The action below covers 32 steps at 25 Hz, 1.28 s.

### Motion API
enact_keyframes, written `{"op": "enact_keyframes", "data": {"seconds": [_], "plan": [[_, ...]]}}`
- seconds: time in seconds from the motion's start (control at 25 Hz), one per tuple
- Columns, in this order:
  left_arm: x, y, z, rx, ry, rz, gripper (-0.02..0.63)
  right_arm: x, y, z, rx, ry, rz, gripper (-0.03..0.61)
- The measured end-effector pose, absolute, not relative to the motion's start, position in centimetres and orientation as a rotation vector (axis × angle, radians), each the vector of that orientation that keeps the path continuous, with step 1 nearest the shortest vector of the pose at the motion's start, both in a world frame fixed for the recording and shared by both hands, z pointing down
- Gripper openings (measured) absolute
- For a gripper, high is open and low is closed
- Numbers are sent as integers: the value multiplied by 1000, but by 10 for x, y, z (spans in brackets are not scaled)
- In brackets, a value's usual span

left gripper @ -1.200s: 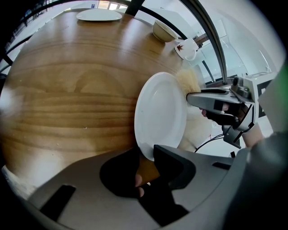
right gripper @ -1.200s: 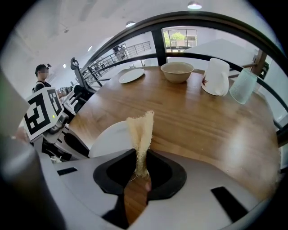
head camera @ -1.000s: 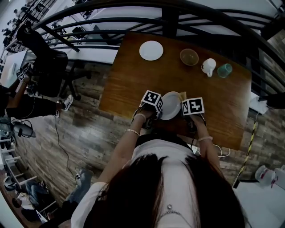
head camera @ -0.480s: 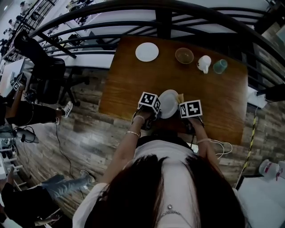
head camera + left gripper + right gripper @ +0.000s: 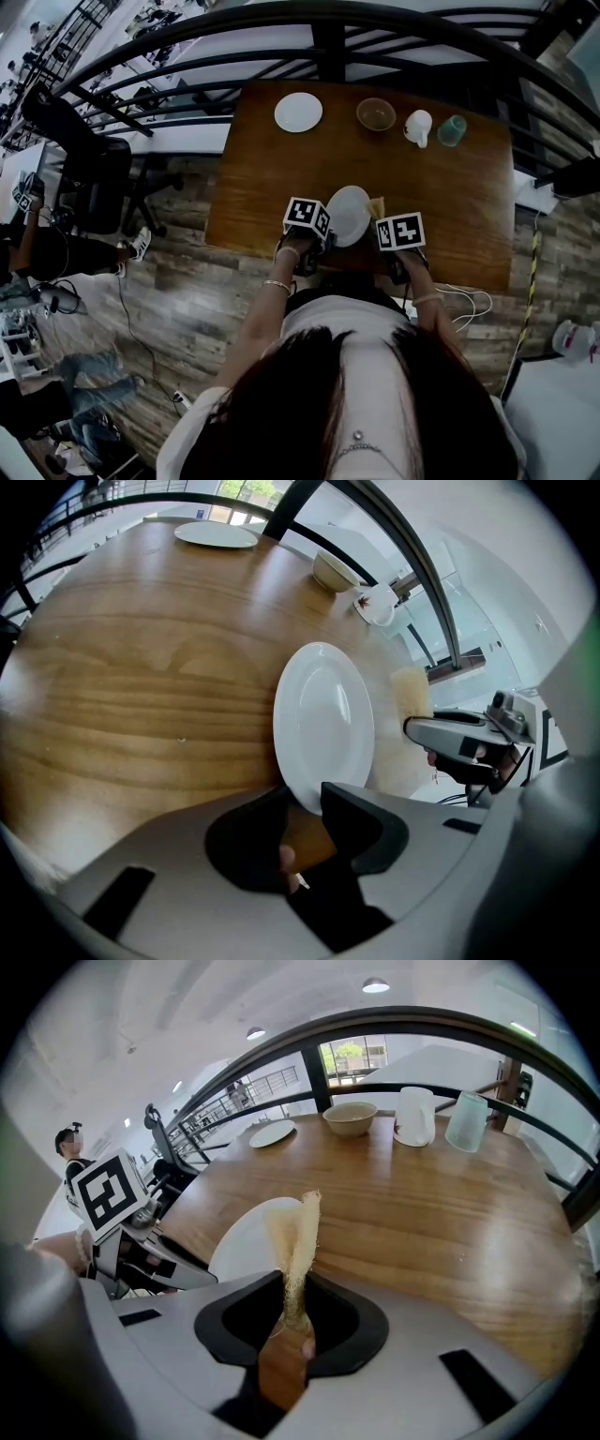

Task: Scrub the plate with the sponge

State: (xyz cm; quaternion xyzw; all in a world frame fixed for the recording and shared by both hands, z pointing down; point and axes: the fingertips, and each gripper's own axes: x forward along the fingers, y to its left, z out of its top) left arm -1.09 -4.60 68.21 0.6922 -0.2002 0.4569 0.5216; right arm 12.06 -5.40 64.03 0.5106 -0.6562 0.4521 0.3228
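A white plate (image 5: 323, 724) stands on edge over the near side of the wooden table (image 5: 281, 178), with my left gripper (image 5: 305, 803) shut on its lower rim. My right gripper (image 5: 292, 1283) is shut on a thin, pale yellow sponge (image 5: 295, 1232), which sticks up between the jaws. The sponge lies against the plate (image 5: 239, 1241) on its right side. In the head view the plate (image 5: 349, 216) sits between the left gripper (image 5: 323, 234) and the right gripper (image 5: 384, 227), and the sponge (image 5: 377, 205) shows at the plate's right edge.
Along the table's far edge stand a second white plate (image 5: 298, 112), a bowl (image 5: 375, 113), a white pitcher (image 5: 417, 127) and a green glass (image 5: 452, 129). A dark curved railing (image 5: 328, 42) runs behind the table. An office chair (image 5: 89, 159) stands on the floor at the left.
Both grips are unchanged and the plate stays between the grippers. The head view has shifted a little, and people on the floor at the left have moved.
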Motion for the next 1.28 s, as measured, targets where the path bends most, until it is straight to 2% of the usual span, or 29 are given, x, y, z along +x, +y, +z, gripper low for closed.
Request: {"op": "enact_keyframes", "data": {"seconds": [0.72,1.28], "plan": [[-16,-42,654,1761,-581,1042,115,135,-28,626,1463,-1710,1215,89],[-2,-63,599,1975,-746,930,114,147,-18,602,1576,-1722,1155,89]]}}
